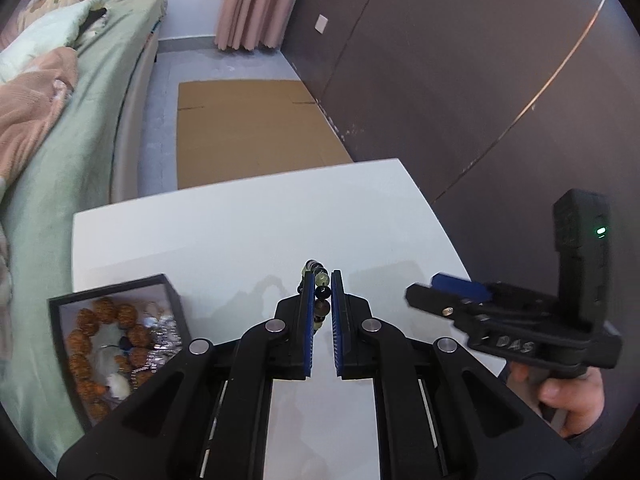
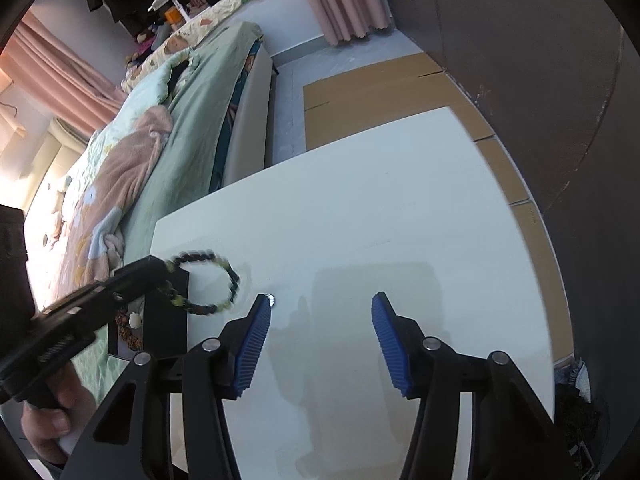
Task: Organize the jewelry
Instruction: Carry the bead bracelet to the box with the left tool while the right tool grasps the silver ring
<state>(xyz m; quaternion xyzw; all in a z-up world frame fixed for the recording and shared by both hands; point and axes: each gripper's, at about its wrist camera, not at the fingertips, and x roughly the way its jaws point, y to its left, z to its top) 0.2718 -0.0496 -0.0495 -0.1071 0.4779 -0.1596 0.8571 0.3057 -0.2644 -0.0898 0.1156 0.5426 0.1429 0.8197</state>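
The left gripper [image 1: 321, 300] is clamped on the bead bracelet [image 2: 208, 286], its loop hanging over the white table [image 2: 360, 200]. The open black box [image 1: 116, 336] lies lower left; the right gripper [image 2: 320, 312] stands apart, empty.

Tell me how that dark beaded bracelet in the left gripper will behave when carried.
Likely floppy: the beaded bracelet hangs as a loose loop from the left gripper. Probably swings; it looks blurred. Its round beads may slip, since the pads pinch only a few.
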